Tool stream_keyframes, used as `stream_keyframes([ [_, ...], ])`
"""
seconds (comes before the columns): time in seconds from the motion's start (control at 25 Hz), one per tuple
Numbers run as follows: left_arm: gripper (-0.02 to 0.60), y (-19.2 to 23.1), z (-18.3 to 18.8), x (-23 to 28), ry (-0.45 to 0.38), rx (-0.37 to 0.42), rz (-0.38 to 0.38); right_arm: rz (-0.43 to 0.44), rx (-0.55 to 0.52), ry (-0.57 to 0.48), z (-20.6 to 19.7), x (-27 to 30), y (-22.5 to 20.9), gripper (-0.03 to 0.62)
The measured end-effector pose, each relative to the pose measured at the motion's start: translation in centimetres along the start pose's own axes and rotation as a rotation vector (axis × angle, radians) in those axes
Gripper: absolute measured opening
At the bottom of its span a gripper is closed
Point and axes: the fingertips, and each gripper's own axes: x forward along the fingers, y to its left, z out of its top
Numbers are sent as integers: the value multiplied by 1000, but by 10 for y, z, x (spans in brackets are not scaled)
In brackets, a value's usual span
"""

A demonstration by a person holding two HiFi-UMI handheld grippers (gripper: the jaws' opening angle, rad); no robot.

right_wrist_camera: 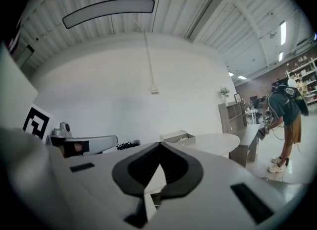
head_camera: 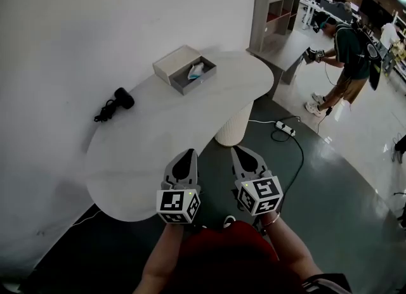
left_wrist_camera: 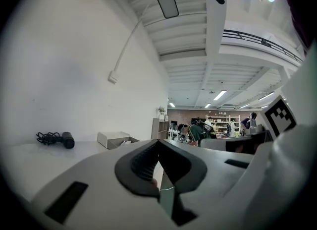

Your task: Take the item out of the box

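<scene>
An open grey box (head_camera: 192,75) lies at the far side of the white oval table (head_camera: 146,153), its pale lid (head_camera: 176,61) folded back to the left. A white and light-blue item (head_camera: 196,70) rests inside it. The box (left_wrist_camera: 119,140) shows small in the left gripper view and also as the box (right_wrist_camera: 184,139) in the right gripper view. My left gripper (head_camera: 186,153) is shut and empty over the table's near edge. My right gripper (head_camera: 240,151) is shut and empty just off the edge, beside the left one. Both are far from the box.
A black hair dryer (head_camera: 122,99) with coiled cord lies on the table's left side. A grey shelf unit (head_camera: 274,17) and desk stand behind. A person (head_camera: 347,58) bends at the right. A power strip (head_camera: 285,128) and cable lie on the floor.
</scene>
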Motion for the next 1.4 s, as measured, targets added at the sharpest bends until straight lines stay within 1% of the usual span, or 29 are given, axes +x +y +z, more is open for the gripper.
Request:
stream_keyframes([
  [0.28, 23, -1, -2, 12, 7, 4, 35, -6, -10, -16, 3, 2, -15, 15],
  [0.6, 25, -12, -3, 29, 17, 27, 39, -26, -6, -35, 7, -5, -39, 15],
  [0.8, 29, -20, 2, 36, 2, 30, 51, -27, 7, -51, 8, -13, -51, 15],
  [1.0, 104, -23, 3, 40, 9, 23, 76, -17, 17, -62, 12, -17, -58, 15],
  [1.12, 118, -22, 2, 44, 15, 23, 81, -16, 19, -63, 15, -15, -61, 15],
  [1.28, 150, -24, 0, 52, 27, 50, 84, -9, 29, -56, 15, -10, -64, 15],
  [1.4, 158, -24, -2, 59, 30, 48, 92, -2, 22, -49, 16, -6, -68, 15],
])
